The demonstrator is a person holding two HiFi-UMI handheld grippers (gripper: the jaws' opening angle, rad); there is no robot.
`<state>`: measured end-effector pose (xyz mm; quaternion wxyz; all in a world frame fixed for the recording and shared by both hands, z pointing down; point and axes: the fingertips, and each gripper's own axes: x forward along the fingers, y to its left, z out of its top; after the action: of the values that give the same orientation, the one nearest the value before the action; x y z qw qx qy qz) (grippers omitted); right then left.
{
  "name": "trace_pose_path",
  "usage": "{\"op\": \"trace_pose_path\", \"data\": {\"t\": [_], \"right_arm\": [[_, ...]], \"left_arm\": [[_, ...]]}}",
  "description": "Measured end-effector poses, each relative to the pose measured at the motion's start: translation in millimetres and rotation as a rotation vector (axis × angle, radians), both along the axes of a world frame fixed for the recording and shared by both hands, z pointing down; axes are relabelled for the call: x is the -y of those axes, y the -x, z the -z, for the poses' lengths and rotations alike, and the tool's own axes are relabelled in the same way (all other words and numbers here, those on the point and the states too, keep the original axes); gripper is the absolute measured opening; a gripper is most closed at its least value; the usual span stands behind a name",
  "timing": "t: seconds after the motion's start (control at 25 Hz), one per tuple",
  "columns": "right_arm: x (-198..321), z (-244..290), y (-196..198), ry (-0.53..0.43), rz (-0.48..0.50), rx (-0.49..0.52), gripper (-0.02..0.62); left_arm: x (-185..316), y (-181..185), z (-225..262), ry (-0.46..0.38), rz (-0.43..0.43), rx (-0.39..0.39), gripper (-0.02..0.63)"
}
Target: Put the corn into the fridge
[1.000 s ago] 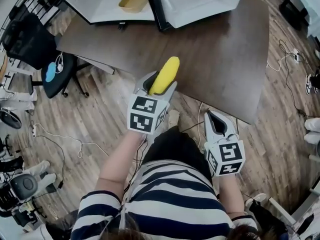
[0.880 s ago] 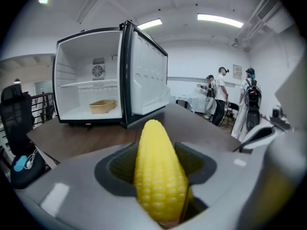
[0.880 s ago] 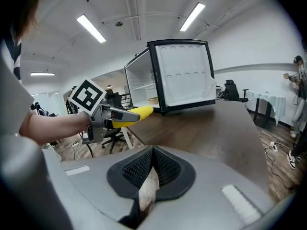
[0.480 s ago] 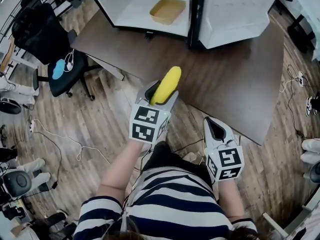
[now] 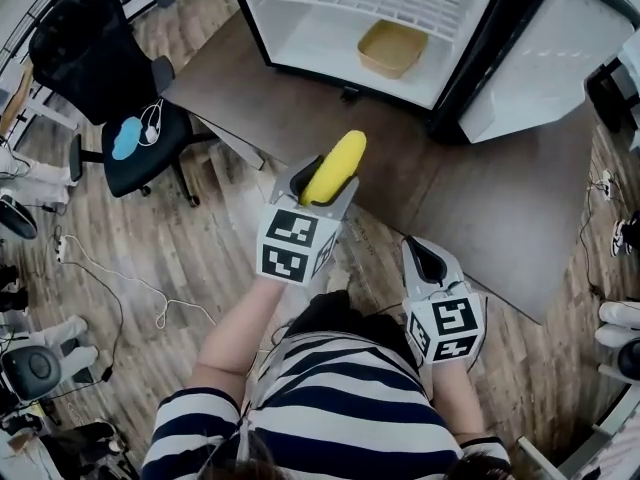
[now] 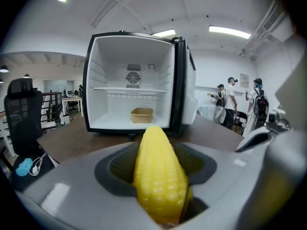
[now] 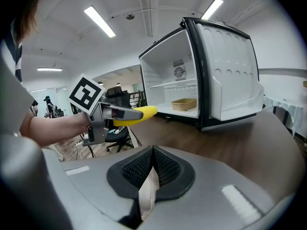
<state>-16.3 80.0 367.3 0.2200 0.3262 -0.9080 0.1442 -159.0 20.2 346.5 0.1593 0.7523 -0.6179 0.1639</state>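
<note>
Far left, the black chair [image 5: 108,76] w/ a blue thing on its seat is in about the same spot as half a sec ago. Next, the left gripper [image 5: 322,180] still has its jaws squeezed on the fat end of the yellow corn [image 5: 335,161]. The corn's tip pokes up and out toward the fridge [image 5: 300,40]. It is over the near edge of the brown table [image 5: 500,208], not in the fridge yet. The fridge stands open on the table, and more of its white inside shows now vs. a sec ago. The small tan tray [image 5: 392,48] on its floor has slid to the right in the head view. Right of the corn, the right gripper [image 5: 426,258] stays low by the person's side, jaws pressed together w/ nothing in them. Far right, the fridge door [image 5: 540,68] is swung wide open.
</note>
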Motion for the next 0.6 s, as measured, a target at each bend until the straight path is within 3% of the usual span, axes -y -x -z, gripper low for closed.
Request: {"op": "trace_pose_path", "data": {"t": [0.28, 0.6], "right_arm": [[19, -6, 48, 0.007, -0.003, 0.0, -0.002], [46, -11, 74, 0.023, 0.059, -0.015, -0.002]], "left_arm": [[20, 50, -4, -0.009, 0.004, -0.014, 0.0], [47, 69, -16, 0.006, 0.043, -0.051, 0.0]]}}
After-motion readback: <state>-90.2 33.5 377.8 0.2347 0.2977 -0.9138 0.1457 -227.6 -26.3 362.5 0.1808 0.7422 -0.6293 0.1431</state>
